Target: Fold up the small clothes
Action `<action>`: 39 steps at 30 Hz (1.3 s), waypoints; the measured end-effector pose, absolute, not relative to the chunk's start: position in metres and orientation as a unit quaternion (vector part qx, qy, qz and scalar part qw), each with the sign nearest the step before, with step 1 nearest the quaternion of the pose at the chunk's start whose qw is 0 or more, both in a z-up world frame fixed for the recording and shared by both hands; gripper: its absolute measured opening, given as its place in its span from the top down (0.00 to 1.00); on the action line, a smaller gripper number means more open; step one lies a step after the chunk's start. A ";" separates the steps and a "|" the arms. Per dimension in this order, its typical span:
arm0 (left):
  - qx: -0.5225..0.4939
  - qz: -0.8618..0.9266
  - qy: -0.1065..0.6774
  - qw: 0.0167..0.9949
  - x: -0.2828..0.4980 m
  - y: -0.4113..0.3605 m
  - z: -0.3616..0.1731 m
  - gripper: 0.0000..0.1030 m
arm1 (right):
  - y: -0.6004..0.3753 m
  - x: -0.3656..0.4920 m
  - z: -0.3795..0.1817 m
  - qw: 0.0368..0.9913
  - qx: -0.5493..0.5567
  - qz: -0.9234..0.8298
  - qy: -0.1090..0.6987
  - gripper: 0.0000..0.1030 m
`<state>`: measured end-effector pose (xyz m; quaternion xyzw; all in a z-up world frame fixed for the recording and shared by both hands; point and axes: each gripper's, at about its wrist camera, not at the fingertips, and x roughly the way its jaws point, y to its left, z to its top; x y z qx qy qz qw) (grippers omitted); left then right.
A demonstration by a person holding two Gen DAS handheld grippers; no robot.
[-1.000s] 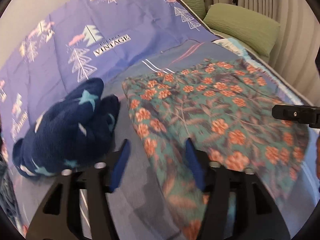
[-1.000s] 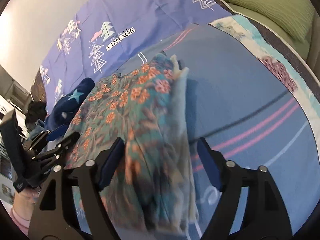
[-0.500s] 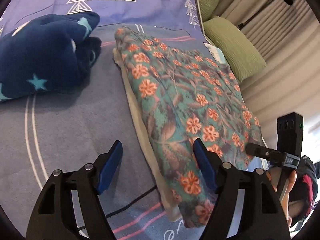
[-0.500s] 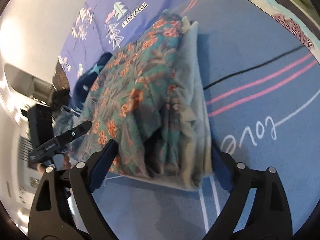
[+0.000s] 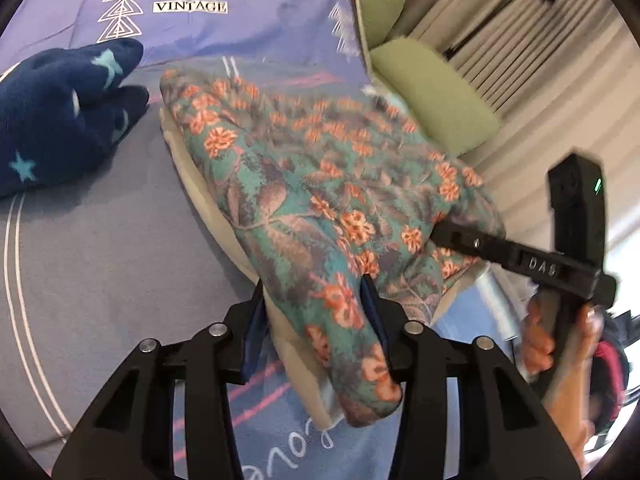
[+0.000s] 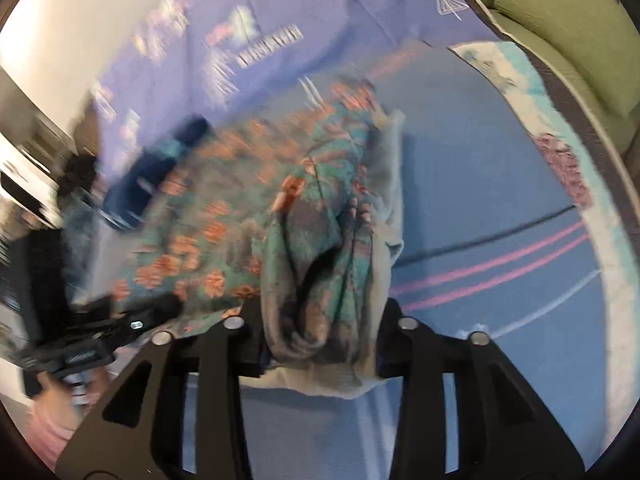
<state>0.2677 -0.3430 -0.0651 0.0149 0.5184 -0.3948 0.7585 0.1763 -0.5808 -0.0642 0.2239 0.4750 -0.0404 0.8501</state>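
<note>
A folded teal garment with orange flowers (image 5: 320, 168) and a cream underside lies on a blue blanket (image 5: 100, 240). My left gripper (image 5: 314, 320) has the garment's near corner between its blue pads. Its jaws are closing and the pads press on the cloth. My right gripper (image 6: 320, 336) holds the other near end of the floral garment (image 6: 224, 208), bunched into folds between its closing jaws. The right gripper (image 5: 500, 252) also shows in the left wrist view, with its tip on the cloth's right edge. The left gripper (image 6: 152, 316) appears blurred in the right wrist view.
A navy fleece with light stars (image 5: 60, 120) lies left of the garment. A purple duvet printed VINTAGE (image 5: 240, 20) covers the far side. Green pillows (image 5: 432, 92) and curtains stand at the right. A person's hand (image 5: 540, 344) grips the right tool.
Both grippers came down onto the garment's near end and their jaws narrowed from wide apart to pinching the cloth. The cloth is now bunched in the right jaws.
</note>
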 end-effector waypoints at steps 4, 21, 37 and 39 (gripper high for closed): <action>0.057 -0.393 0.486 0.779 0.245 -0.331 -0.060 0.46 | -0.567 0.145 -0.077 0.852 0.186 -0.115 0.476 0.32; 0.168 -0.332 0.249 0.894 0.071 -0.257 0.063 0.01 | -0.422 -0.043 0.014 0.925 0.080 -0.243 0.280 0.07; 0.139 -0.344 0.253 0.894 0.020 -0.222 0.067 0.01 | -0.390 -0.092 0.026 0.919 0.088 -0.262 0.281 0.06; 0.137 -0.342 0.246 0.897 0.016 -0.218 0.068 0.01 | -0.388 -0.091 0.026 0.919 0.087 -0.261 0.282 0.06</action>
